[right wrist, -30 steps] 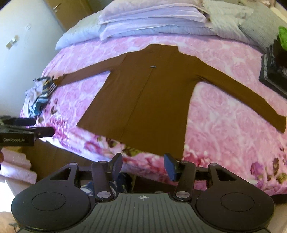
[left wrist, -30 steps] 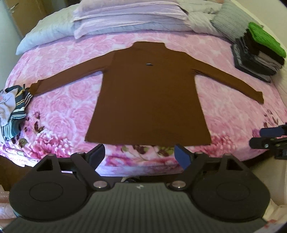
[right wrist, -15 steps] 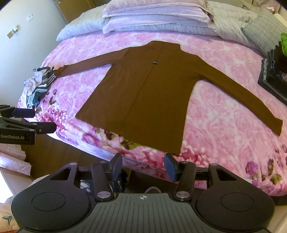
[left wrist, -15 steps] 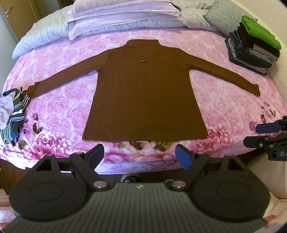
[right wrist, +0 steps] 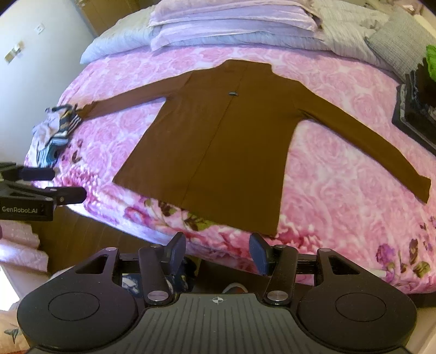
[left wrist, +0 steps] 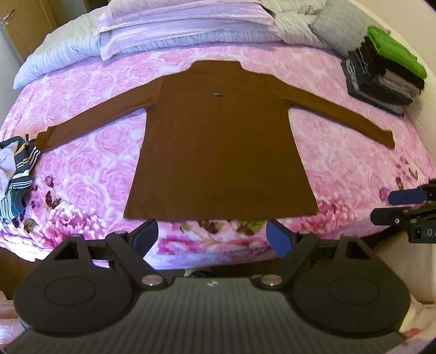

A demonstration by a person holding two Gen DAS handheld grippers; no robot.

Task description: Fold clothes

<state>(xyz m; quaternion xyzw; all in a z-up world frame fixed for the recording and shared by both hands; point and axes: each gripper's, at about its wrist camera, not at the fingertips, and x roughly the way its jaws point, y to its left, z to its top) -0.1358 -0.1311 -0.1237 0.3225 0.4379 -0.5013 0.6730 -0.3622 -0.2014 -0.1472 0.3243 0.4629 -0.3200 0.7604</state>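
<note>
A brown long-sleeved top [left wrist: 220,141] [right wrist: 218,144] lies flat on the pink floral bedspread [left wrist: 81,168] [right wrist: 340,190], both sleeves spread out, hem toward me. My left gripper [left wrist: 212,237] hovers just short of the hem, above the bed's near edge, jaws wide apart with nothing between them. My right gripper [right wrist: 218,252] also hangs over the near edge, below the hem's right part, open and empty. Each gripper shows in the other's view: the right one [left wrist: 406,207] at the right edge, the left one [right wrist: 49,190] at the left edge.
A stack of folded clothes [left wrist: 381,76] with a green piece on top sits at the bed's far right. A crumpled striped garment [left wrist: 16,174] [right wrist: 54,136] lies at the left edge by the sleeve cuff. Pillows and folded bedding [left wrist: 185,30] line the head. A door [left wrist: 16,21] stands far left.
Both views have shifted slightly, so the top sits a little lower and more centred than one second ago. The top itself has not moved and both grippers keep the same opening.
</note>
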